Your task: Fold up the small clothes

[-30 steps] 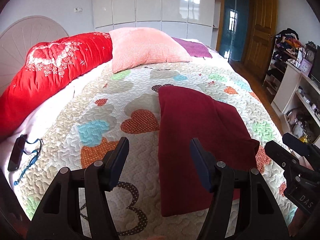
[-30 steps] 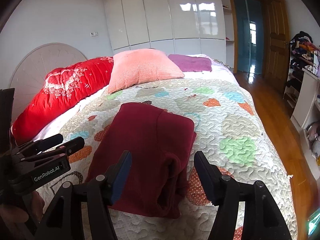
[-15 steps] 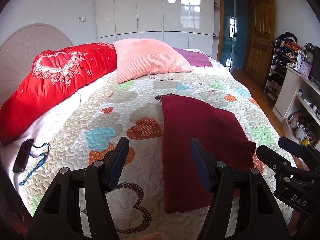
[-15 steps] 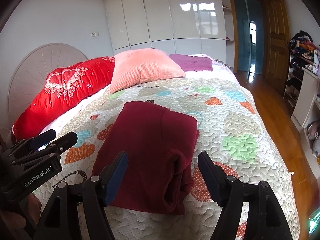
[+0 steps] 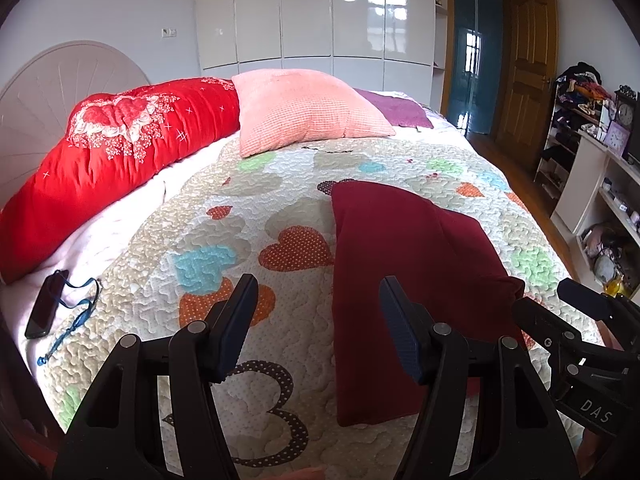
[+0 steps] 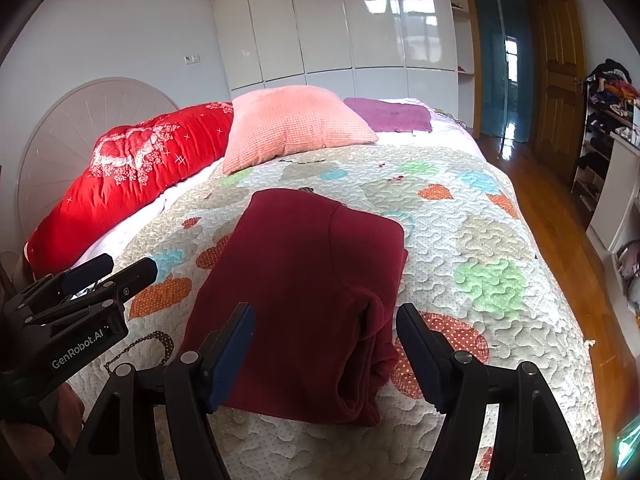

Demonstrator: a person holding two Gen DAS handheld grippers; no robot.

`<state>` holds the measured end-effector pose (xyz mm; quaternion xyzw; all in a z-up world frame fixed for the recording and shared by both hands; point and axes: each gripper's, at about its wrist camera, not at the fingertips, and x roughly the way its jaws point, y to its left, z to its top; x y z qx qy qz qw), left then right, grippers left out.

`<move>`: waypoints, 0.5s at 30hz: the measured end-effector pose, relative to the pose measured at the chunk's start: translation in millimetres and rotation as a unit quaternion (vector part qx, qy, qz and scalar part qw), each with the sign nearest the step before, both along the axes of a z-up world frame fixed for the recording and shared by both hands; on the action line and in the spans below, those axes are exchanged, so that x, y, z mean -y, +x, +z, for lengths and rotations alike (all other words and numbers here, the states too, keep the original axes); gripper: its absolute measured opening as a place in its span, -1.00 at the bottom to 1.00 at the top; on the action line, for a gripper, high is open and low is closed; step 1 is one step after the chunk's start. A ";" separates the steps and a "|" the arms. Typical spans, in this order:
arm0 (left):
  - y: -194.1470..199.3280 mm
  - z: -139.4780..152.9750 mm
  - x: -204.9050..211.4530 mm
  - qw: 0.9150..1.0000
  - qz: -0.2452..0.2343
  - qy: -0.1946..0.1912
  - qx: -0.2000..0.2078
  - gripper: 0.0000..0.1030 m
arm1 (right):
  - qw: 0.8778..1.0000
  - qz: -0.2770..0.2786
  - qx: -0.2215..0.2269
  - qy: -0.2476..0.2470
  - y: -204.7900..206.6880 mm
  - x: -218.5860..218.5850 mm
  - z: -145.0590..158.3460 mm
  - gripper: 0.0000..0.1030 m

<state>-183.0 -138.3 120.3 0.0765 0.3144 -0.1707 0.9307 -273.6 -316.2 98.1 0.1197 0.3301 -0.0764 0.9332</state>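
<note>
A dark red garment (image 5: 404, 276) lies folded into a long rectangle on the heart-patterned quilt (image 5: 248, 248). In the right wrist view the garment (image 6: 308, 280) has a thick rolled fold along its right near edge. My left gripper (image 5: 318, 322) is open and empty, held above the quilt at the garment's left near edge. My right gripper (image 6: 326, 346) is open and empty, held above the garment's near end. Each gripper shows in the other's view, the right one (image 5: 576, 320) at the lower right and the left one (image 6: 100, 276) at the lower left.
A red bolster (image 5: 120, 152), a pink pillow (image 5: 304, 116) and a purple cloth (image 5: 396, 110) lie at the bed's head. A phone with a blue lanyard (image 5: 46, 308) lies at the left. Wooden floor (image 6: 560, 216), door and cluttered shelves (image 5: 600, 184) are to the right.
Both grippers have drawn back and up from the garment, still open. The right gripper's jaws have opened a little wider. The garment has not moved.
</note>
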 end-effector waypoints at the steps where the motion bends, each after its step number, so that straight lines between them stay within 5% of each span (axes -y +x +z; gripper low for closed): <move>1: 0.2 -0.8 0.2 1.000 0.000 0.001 -0.001 0.24 | 1.000 0.000 -0.001 0.001 0.2 0.0 -1.1 0.37; 15: 10.3 -10.7 -1.2 1.000 0.006 -0.007 -0.011 0.24 | 1.000 0.006 -0.017 0.012 9.4 -1.2 -13.0 0.37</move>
